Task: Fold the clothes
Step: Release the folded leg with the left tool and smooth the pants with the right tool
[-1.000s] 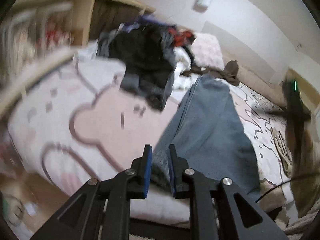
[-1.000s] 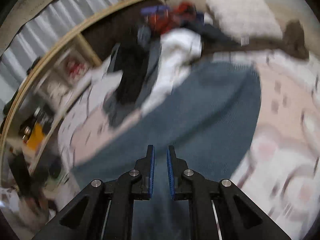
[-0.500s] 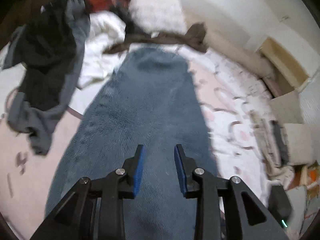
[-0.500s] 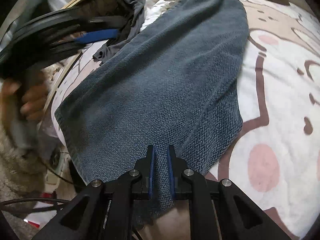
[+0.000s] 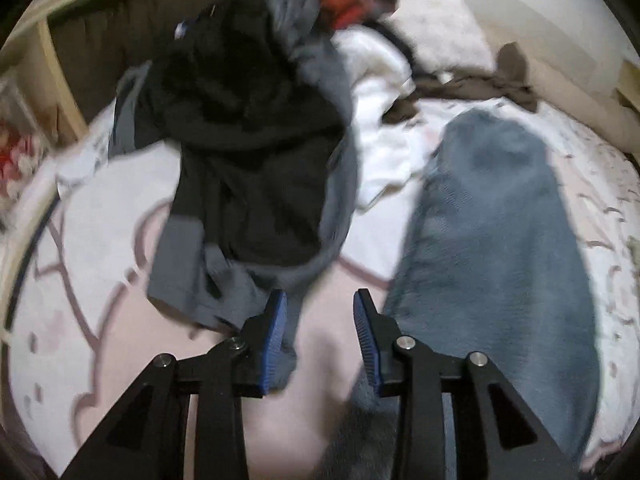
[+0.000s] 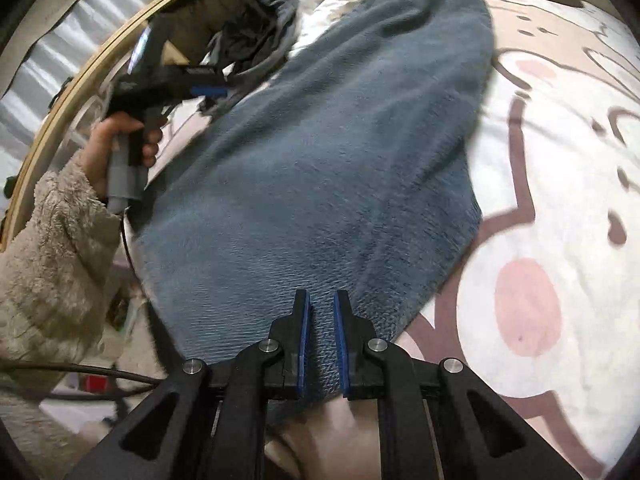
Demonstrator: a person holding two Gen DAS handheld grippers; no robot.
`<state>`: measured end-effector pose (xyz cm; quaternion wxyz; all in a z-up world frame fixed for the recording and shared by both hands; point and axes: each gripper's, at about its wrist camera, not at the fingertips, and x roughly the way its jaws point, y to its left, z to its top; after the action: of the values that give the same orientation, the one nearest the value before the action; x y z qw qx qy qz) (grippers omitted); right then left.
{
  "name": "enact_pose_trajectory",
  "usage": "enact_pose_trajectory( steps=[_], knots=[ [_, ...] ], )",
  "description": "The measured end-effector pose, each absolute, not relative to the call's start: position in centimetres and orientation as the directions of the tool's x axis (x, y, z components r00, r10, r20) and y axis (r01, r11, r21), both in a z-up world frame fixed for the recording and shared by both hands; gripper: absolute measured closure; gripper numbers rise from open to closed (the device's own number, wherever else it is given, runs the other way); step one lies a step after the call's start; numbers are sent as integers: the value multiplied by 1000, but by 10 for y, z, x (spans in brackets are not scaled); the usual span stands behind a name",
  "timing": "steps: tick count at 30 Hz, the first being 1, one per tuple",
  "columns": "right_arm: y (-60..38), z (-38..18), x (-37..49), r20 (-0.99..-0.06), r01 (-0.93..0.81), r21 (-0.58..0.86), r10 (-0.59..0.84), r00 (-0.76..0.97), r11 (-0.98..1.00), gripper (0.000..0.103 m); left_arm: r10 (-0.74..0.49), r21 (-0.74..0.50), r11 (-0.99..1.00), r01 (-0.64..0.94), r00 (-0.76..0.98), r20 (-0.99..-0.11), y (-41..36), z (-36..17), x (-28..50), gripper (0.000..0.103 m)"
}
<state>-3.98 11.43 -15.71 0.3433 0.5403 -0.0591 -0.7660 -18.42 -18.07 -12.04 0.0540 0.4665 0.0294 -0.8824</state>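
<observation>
here the right gripper (image 6: 320,344) pinches the blue towel (image 6: 320,160) edge.

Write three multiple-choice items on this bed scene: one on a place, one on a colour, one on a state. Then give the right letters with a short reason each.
1. Where does the black and grey garment lie relative to the blue towel in the left wrist view?
A. to its left
B. on top of it
C. under it

2. What colour are the pads on the gripper fingers?
A. red
B. blue
C. yellow

3. How is the right gripper?
A. wide open above the bed
B. shut on the towel's near edge
C. holding a white pillow

Answers:
1 A, the dark garment sits left of the towel, with bedding between.
2 B, the pads are blue in both views.
3 B, the narrow jaws pinch towel fabric.
</observation>
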Motion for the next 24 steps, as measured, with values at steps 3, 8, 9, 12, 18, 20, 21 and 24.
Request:
enact_pose_trajectory(
  steps=[3,8,9,12,18,20,21,24],
  knots=[
    [123,-119,-59,-740,495,454,-623,-254,-741,91,2,-16,-1000,19,-573,-820,-156,-83,-182,68],
    [133,-87,-127,-717,481,354,-563,-411,-802,91,137,-118,-991,-70,-537,-833,-108,-66,-213,68],
    [130,-89,-140,-720,471,347,-552,-420,-811,91,145,-122,-989,-78,-529,-836,-96,-72,-225,68],
    [119,-112,-172,-750,432,341,-519,-410,-835,91,134,-114,-991,-70,-499,-856,-70,-101,-261,68],
    [130,-179,-186,-838,378,276,-414,-355,-884,91,33,-58,-997,46,-417,-908,-74,-182,-332,68],
    [139,-194,-177,-841,388,259,-405,-360,-884,91,17,-50,-997,63,-437,-899,-86,-191,-343,66],
    [143,-196,-171,-831,397,264,-416,-370,-879,91,32,-66,-996,59,-450,-893,-90,-192,-346,66],
    [151,-198,-159,-827,399,266,-421,-374,-877,91,24,-37,-999,18,-477,-878,-90,-188,-348,66]
  ],
)
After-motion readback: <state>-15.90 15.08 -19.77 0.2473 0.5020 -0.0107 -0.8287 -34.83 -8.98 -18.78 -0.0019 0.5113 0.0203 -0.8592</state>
